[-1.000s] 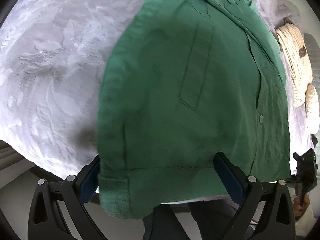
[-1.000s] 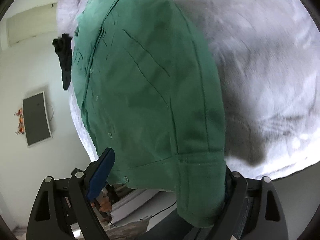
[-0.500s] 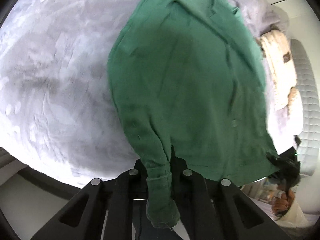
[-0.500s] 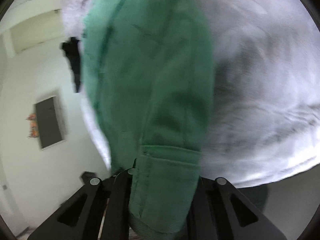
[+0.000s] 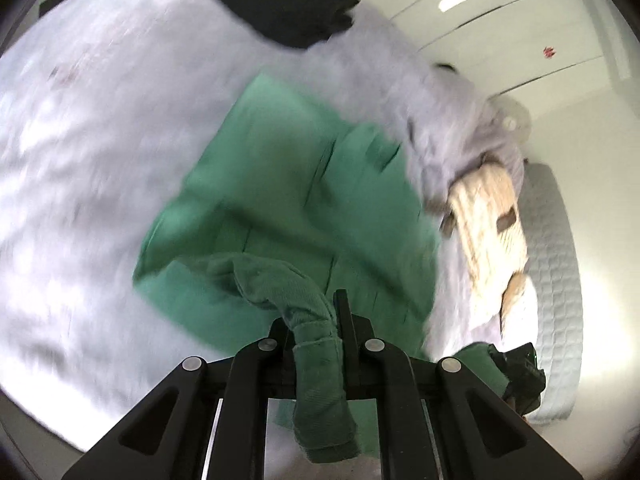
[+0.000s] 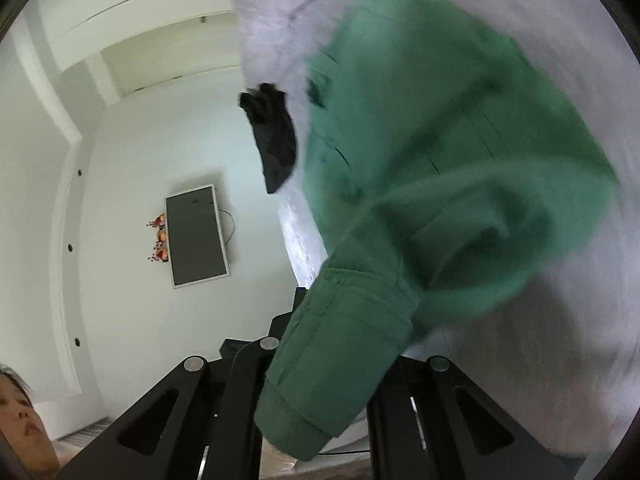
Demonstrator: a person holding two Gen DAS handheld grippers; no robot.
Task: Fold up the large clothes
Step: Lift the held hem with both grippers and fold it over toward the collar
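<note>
A green buttoned shirt (image 5: 304, 200) lies on a pale grey fuzzy bed cover (image 5: 80, 160), its near end lifted and doubled back over itself. My left gripper (image 5: 316, 320) is shut on one bunched hem corner of the shirt, and the cloth hangs down between its black fingers. In the right wrist view the same green shirt (image 6: 460, 160) rises from the bed cover (image 6: 580, 340) toward the camera. My right gripper (image 6: 332, 344) is shut on the other corner, a cuff-like band that drapes over and hides the fingertips.
A black garment (image 5: 280, 4) lies at the bed's far end, a black garment (image 6: 274, 136) hangs off its edge, and a cream knitted item (image 5: 488, 216) lies by a quilted grey headboard (image 5: 556, 280). White wardrobe doors (image 5: 500, 12) and a wall-mounted screen (image 6: 196, 236) stand beyond. A person (image 6: 20, 420) is low left.
Both grippers went from open around the shirt's near hem to shut on its corners. They then lifted and carried the hem forward, so the near half now folds over the rest.
</note>
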